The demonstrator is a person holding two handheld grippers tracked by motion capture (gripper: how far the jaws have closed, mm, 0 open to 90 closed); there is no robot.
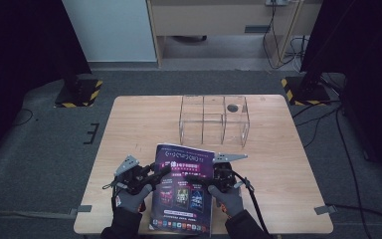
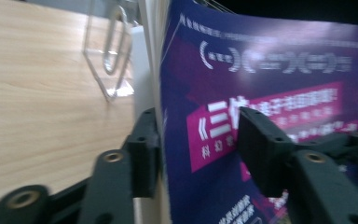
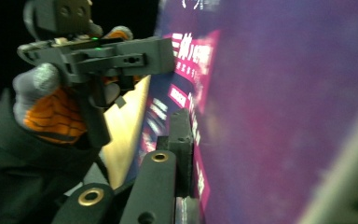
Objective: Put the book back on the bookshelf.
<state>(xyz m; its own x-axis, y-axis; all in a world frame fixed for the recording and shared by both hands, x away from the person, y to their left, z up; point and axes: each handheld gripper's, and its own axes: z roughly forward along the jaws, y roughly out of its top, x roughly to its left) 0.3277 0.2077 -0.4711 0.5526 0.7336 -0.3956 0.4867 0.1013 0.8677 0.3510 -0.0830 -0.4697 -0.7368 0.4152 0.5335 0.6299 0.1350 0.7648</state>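
Magazine (image 1: 184, 191): a purple-covered issue, lying between the two grippers at the near edge of the tabletop (image 1: 129, 124), its right side lifting off the wood.
Left gripper (image 2: 198, 140): its fingers (image 2: 144, 144) are standing apart astride the magazine's left edge, one under the pages and one above the cover with a gap showing; they are not pressing, so the grasp is released.
Right gripper (image 1: 218, 172): its fingers (image 3: 182, 140) are clenching on the magazine's right edge, the cover lying flat against the visible pad.
Clear organiser (image 1: 214, 119): an acrylic compartment box, sitting on the tabletop well beyond both sets of fingers.
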